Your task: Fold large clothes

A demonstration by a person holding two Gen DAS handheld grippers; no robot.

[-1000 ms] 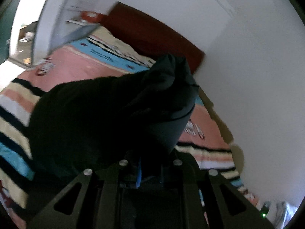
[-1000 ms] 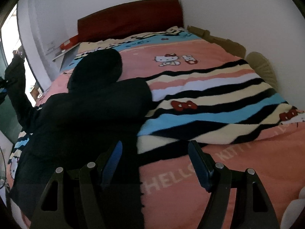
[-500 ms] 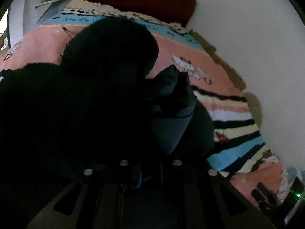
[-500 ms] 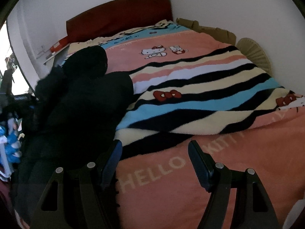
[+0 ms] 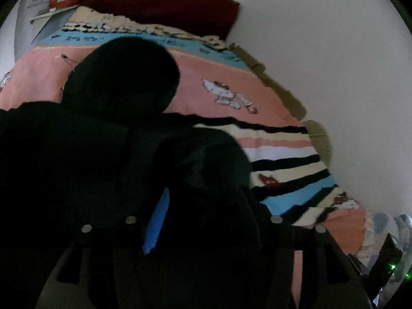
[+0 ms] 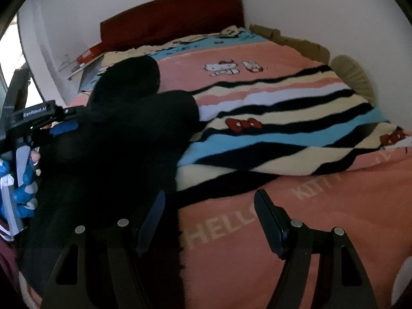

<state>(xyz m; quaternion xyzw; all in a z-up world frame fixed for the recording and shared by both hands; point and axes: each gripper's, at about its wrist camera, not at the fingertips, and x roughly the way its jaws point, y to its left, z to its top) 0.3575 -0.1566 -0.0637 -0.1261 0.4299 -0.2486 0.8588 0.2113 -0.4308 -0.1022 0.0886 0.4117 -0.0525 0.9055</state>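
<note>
A large black hooded garment (image 6: 123,139) lies on the left half of the bed, hood (image 6: 131,77) toward the headboard. In the left wrist view it (image 5: 85,144) fills the left and centre. My left gripper (image 5: 203,221) is open; the sleeve end (image 5: 213,170) lies loose over the body between its fingers, one blue pad (image 5: 157,221) showing. The left gripper also shows in the right wrist view (image 6: 51,126) at the garment's left edge. My right gripper (image 6: 208,221) is open and empty above the garment's lower right edge.
The bed carries a pink, striped Hello Kitty blanket (image 6: 283,118). A dark red headboard (image 6: 170,15) stands at the far end, white walls (image 6: 334,13) behind and to the right. Cardboard (image 6: 296,41) and a round beige thing (image 6: 352,74) sit along the right wall. Papers lie at far left (image 6: 82,61).
My left gripper carried the sleeve from high at the left down across the garment's body, then opened and let it go. The right gripper stayed open and drifted slightly.
</note>
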